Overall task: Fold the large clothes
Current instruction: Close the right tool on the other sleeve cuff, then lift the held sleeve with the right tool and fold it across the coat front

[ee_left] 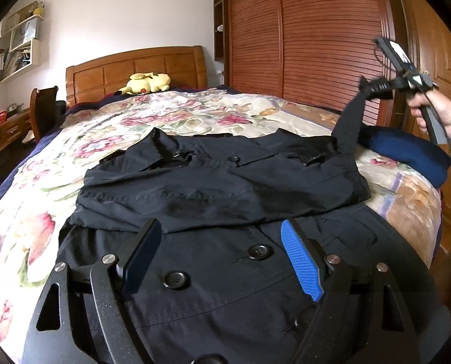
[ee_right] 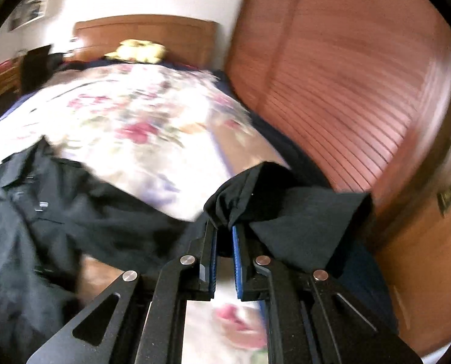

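A big black coat with round black buttons [ee_left: 213, 188] lies spread over the flowery bedspread [ee_left: 110, 127], filling the middle and bottom of the left wrist view. Its top half is folded over the lower half.

The left gripper [ee_left: 222, 242] sits at the bottom of that view, over the coat near two buttons. Its tongs are wide apart, and nothing is between them. One pad is bright blue and bumpy.

The right gripper [ee_right: 224, 236] shows at the bottom middle of the right wrist view, which is blurry. Its tongs are squeezed close together on the black sleeve end [ee_right: 286, 212] of the coat. In the left wrist view, at the upper right, the right hand [ee_left: 428, 112] lifts that sleeve up off the bed.

A yellow soft toy [ee_left: 146, 83] rests by the brown wooden headboard [ee_left: 134, 69] in the upper middle. A tall red-brown wooden wardrobe with slats [ee_left: 316, 30] fills the upper right.
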